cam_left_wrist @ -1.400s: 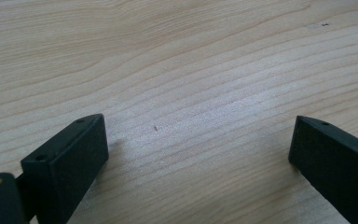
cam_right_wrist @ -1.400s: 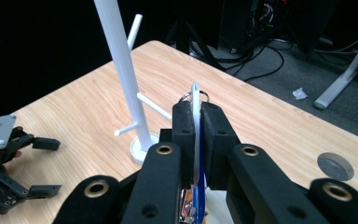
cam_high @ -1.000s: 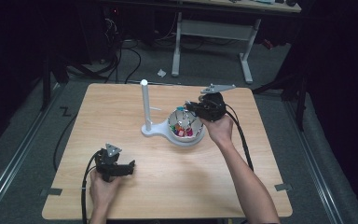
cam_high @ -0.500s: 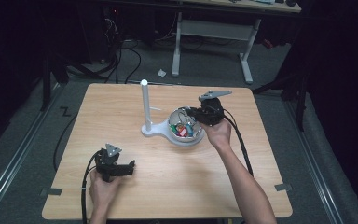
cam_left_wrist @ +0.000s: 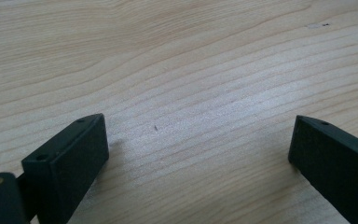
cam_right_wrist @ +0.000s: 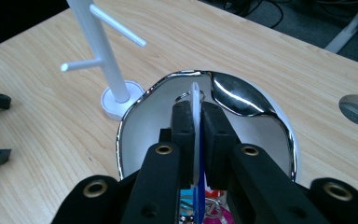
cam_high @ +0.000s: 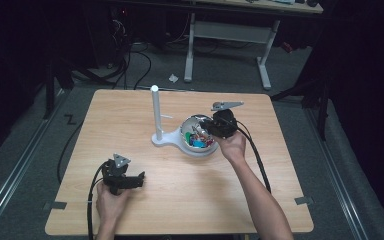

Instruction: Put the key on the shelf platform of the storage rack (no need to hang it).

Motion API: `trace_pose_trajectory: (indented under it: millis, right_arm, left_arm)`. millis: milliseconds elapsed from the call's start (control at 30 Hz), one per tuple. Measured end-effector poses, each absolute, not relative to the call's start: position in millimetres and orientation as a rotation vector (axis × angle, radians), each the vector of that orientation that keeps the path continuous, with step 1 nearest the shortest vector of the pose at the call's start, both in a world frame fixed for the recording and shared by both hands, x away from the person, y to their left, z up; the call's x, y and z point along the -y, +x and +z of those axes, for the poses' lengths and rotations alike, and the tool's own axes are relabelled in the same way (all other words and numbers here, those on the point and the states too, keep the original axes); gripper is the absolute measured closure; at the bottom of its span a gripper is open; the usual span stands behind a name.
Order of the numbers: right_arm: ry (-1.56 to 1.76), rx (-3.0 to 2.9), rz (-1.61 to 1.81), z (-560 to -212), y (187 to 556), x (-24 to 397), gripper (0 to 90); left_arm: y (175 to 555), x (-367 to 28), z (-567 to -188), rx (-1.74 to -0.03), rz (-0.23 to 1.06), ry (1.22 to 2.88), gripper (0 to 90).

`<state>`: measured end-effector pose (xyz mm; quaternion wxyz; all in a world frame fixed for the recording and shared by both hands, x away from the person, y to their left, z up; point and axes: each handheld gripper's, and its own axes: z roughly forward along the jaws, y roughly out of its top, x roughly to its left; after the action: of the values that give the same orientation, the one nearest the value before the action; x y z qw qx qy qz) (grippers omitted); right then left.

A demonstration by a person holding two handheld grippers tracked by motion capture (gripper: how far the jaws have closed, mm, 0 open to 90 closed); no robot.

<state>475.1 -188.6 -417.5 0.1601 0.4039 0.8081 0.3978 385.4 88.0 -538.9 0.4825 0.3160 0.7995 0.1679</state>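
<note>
White tag (cam_right_wrist: 196, 100) | pinched by right gripper (cam_right_wrist: 196, 116) over bowl (cam_right_wrist: 242, 100) | left gripper (cam_left_wrist: 196, 140) spread, low on table (cam_left_wrist: 191, 56)

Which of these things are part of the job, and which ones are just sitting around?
Part of the job:
- right gripper, shut on a thin white tag
- shiny bowl of colourful bits
- white stand with pegs

Just sitting around:
- left gripper, open over bare table
- white desk legs on the floor behind
- cables on the floor
</note>
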Motion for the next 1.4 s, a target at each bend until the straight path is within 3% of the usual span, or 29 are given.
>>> trace_pose_trajectory:
  millis: [400, 800, 1400]
  right_arm:
    - [1.229, -2.298, 1.116, -435.2, 479.4, 193.3, 84.2]
    - [1.269, -2.263, 1.135, -431.4, 476.0, 199.0, 58.1]
    - [1.262, -2.178, 1.193, -412.4, 463.1, 217.7, 49.3]
  left_arm:
    - [385.5, -88.0, -538.9, -1.949, 0.41, 0.769, 5.1]
    - [385.5, -88.0, -538.9, -1.949, 0.41, 0.769, 5.1]
    - [385.5, -88.0, -538.9, -1.949, 0.41, 0.769, 5.1]
